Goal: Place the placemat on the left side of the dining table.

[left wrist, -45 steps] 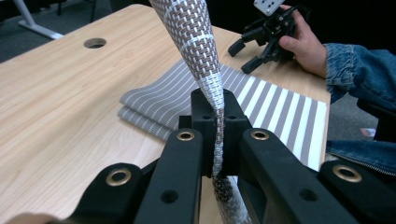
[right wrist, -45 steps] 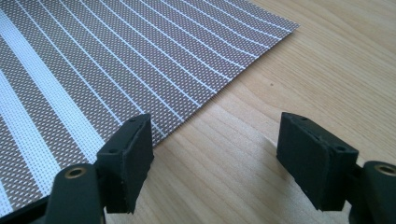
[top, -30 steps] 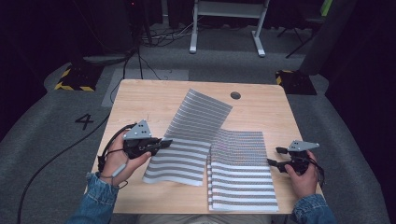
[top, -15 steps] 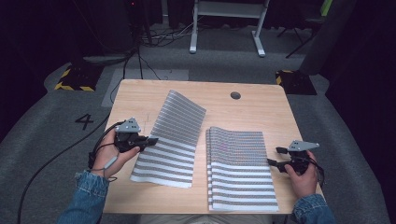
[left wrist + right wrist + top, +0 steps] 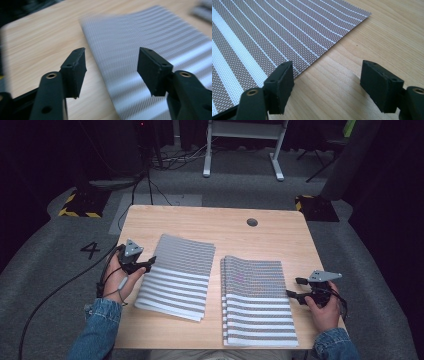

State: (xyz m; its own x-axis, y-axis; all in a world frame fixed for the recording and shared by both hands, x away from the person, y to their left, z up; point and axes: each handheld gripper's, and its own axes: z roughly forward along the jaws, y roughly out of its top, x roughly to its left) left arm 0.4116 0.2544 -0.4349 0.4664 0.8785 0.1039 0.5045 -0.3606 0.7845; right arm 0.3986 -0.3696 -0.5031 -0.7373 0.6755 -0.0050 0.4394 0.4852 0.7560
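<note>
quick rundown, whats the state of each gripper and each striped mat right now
left gripper: open, jaws astride the left mat's edge
right gripper: open, over bare table beside the right stack
left mat: flat, apart from the stack
right stack of mats: flat, edges fanned

sleeves: blue denim jacket cuffs (image 5: 97, 320) on both forearms, lower left and lower right of the high view
left gripper (image 5: 112, 62): chunky matte black jaws with brass-ringed screw holes, grey three-cornered plate on top
right gripper (image 5: 327, 80): same black build, same grey plate
cables: thin black cable (image 5: 60, 292) trailing off lower left
</note>
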